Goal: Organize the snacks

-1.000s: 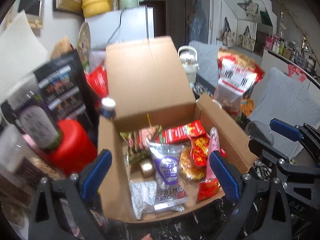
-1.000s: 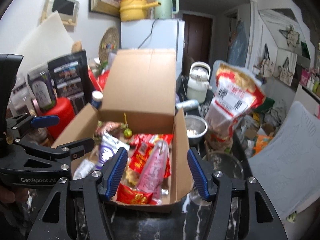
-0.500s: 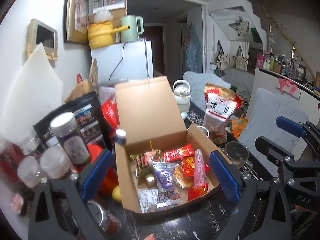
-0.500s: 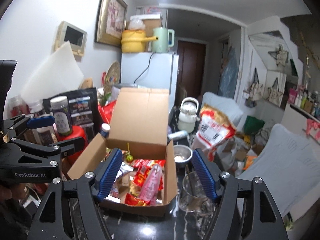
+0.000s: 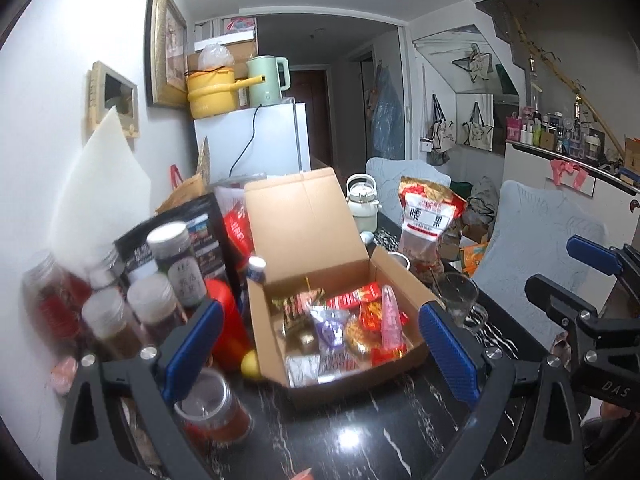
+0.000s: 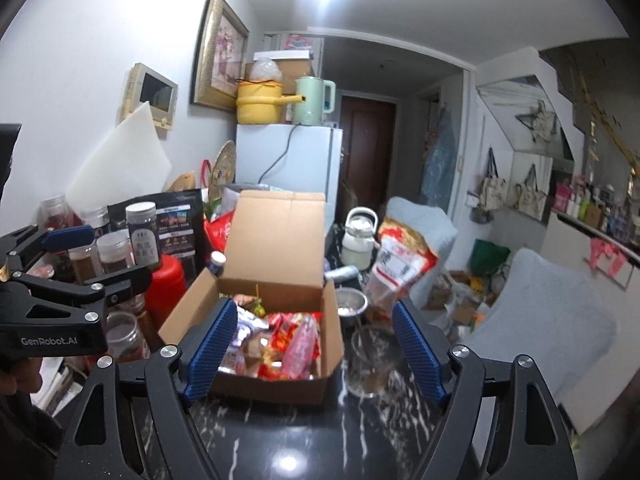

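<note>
An open cardboard box [image 5: 316,236] [image 6: 276,240] stands on the black marbled table [image 5: 360,436], lid raised. Inside lie several snack packets, among them a pink one [image 5: 390,320] [image 6: 301,340], a purple-white one [image 5: 330,326] and red ones [image 5: 354,298]. My left gripper [image 5: 319,312] is open, held back from the box's near edge with nothing between its pads. My right gripper [image 6: 314,306] hovers before the box too; its jaws are opening and grip nothing. Each gripper shows at the edge of the other's view.
Jars [image 5: 180,264], a red container [image 5: 226,320] and a can [image 5: 212,412] crowd the box's left side. To its right stand a glass mug [image 6: 370,356], a steel bowl [image 6: 351,304], a large red-topped bag [image 6: 396,264] and a white kettle [image 5: 362,204].
Both grippers have drawn back and up from the box, which now looks smaller and farther. The right gripper's jaws have spread wider. The snacks in the box lie as before.
</note>
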Demonstrator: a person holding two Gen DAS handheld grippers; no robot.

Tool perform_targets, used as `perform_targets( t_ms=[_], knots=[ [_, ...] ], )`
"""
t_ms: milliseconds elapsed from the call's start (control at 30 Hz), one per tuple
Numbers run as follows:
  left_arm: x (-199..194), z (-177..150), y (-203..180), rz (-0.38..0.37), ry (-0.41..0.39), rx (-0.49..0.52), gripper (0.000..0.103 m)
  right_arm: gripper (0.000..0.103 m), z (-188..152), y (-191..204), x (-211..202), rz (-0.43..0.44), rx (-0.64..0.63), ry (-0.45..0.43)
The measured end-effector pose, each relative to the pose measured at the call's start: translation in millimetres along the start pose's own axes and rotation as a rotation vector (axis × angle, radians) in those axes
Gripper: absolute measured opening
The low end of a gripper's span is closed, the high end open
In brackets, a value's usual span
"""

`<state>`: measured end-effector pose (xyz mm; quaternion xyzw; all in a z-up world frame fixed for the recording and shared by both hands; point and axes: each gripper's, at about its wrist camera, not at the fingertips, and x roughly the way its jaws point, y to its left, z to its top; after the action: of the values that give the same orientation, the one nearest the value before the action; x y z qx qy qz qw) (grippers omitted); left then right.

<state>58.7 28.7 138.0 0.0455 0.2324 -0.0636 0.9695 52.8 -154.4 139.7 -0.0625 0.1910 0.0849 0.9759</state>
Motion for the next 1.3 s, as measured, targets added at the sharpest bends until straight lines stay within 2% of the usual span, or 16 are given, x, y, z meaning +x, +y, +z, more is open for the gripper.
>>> perform_targets(
  t_ms=[367, 733, 1300],
  knots=[
    [-16.3, -41.2, -11.6, -0.024, 0.056, -0.013, 0.099, 0.08, -40.6, 1.7, -26.1, -0.042, 0.037, 0.074],
    [-17.6, -64.6, -19.3, -0.044, 0.098, -0.022, 0.099, 0.08, -75.2, 3.9, -26.9, -0.02, 0.066, 0.162],
    [-6.2, -71.6, -22.9, -0.052, 0.139, -0.024, 0.099, 0.08, -81.2, 4.3, -20.5, -0.024, 0.069, 0.191]
  ],
)
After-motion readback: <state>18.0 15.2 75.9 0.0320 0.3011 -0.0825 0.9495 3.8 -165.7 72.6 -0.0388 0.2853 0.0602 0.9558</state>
